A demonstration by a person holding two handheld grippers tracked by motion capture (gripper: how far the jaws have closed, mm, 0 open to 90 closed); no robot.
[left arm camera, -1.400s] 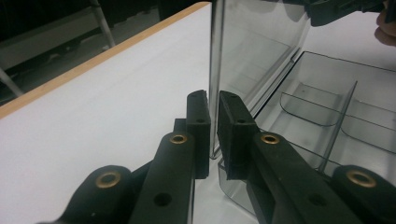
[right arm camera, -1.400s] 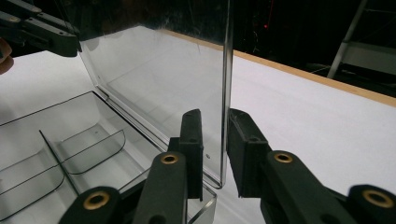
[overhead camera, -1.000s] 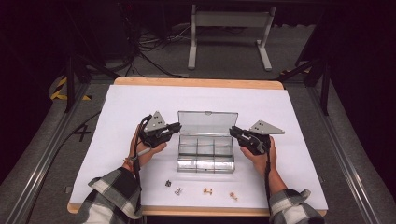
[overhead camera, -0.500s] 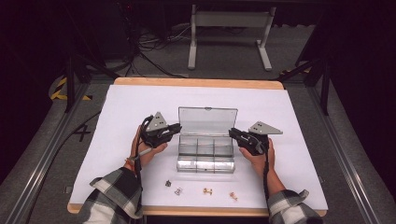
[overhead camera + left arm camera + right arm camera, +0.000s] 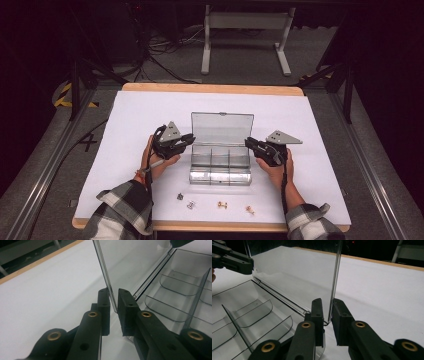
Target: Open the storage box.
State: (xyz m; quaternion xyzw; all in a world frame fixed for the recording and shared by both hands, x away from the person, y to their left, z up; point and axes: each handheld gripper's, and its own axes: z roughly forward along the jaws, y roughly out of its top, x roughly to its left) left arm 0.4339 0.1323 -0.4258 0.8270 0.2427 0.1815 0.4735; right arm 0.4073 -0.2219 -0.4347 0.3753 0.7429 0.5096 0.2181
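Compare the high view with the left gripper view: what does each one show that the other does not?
High view alone: four small metal pieces in a row on the table near its front edge, the plaid sleeves, and the right tool at the lid's right edge.

Left gripper view alone: the left tool's jaws astride the lid's edge, a gap showing on each side.

Both: the clear compartment box with its lid upright.

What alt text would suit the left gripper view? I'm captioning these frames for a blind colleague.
The left tool straddles the side edge of an upright clear lid, its two black jaws a little apart on either side of that edge. To the right lies the open clear box with curved dividers; to the left, a white table with a wooden rim.
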